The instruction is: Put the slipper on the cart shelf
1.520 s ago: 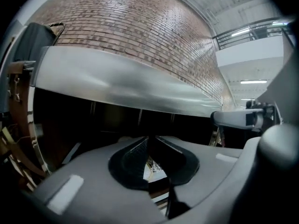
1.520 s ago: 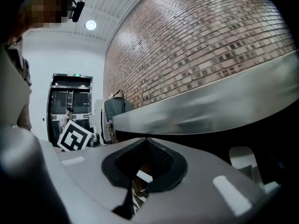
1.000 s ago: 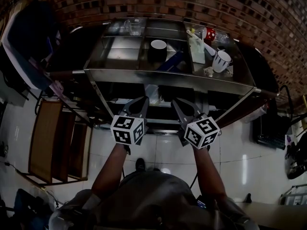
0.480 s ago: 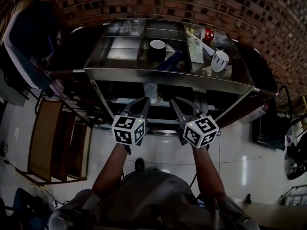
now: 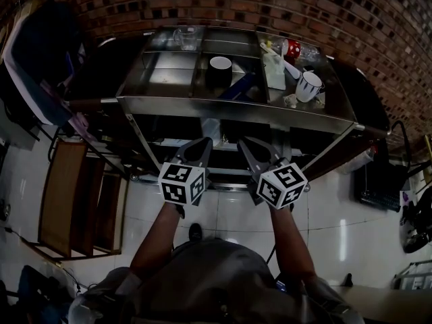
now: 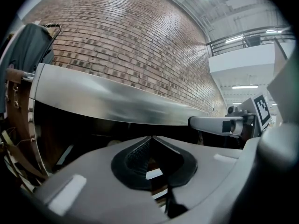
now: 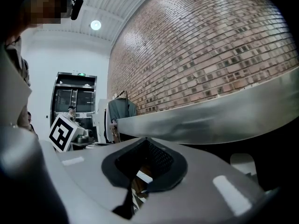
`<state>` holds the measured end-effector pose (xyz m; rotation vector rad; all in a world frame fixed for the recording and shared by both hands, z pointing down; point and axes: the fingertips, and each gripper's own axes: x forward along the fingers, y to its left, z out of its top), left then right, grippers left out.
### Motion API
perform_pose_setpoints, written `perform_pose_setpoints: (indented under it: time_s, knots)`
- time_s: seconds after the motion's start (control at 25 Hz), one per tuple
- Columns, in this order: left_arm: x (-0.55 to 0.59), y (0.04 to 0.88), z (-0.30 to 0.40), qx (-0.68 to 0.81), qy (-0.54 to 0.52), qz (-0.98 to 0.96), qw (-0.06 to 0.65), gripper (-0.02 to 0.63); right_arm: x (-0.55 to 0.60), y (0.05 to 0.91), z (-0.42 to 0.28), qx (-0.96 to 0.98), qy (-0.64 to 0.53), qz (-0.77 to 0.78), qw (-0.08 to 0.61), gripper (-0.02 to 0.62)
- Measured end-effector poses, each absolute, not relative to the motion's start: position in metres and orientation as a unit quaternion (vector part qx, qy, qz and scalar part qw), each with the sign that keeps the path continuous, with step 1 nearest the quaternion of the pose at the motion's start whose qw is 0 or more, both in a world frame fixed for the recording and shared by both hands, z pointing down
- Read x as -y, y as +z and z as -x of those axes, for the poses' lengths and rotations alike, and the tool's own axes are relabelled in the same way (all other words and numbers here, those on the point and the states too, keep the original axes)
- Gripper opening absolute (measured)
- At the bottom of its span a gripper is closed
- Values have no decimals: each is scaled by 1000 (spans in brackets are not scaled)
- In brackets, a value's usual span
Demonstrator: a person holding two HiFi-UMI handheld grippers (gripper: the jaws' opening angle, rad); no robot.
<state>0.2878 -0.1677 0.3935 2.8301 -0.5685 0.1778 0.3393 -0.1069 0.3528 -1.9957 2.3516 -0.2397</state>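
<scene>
Left gripper view shows the left gripper point(image 6: 151, 137) shut, its ribbed black pads meeting on nothing; the right gripper point(image 7: 146, 138) is likewise closed and empty; both hover before the brushed-steel cart point(image 5: 236, 108); its shelf point(image 5: 226, 172) lies dark; no slipper can be made out, so the task seems unstarted; next, find it and open the jaws.

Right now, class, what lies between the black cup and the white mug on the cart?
In the head view, a blue strip and a pale flat pack lie between them.
</scene>
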Motion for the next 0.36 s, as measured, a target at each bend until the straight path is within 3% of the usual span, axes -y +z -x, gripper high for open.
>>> perform_pose_setpoints:
  time_s: [0.36]
  knots:
    - [168,393,-292,191,62,-972,125,8,110,351,-341,-761,-76,644,25,-2]
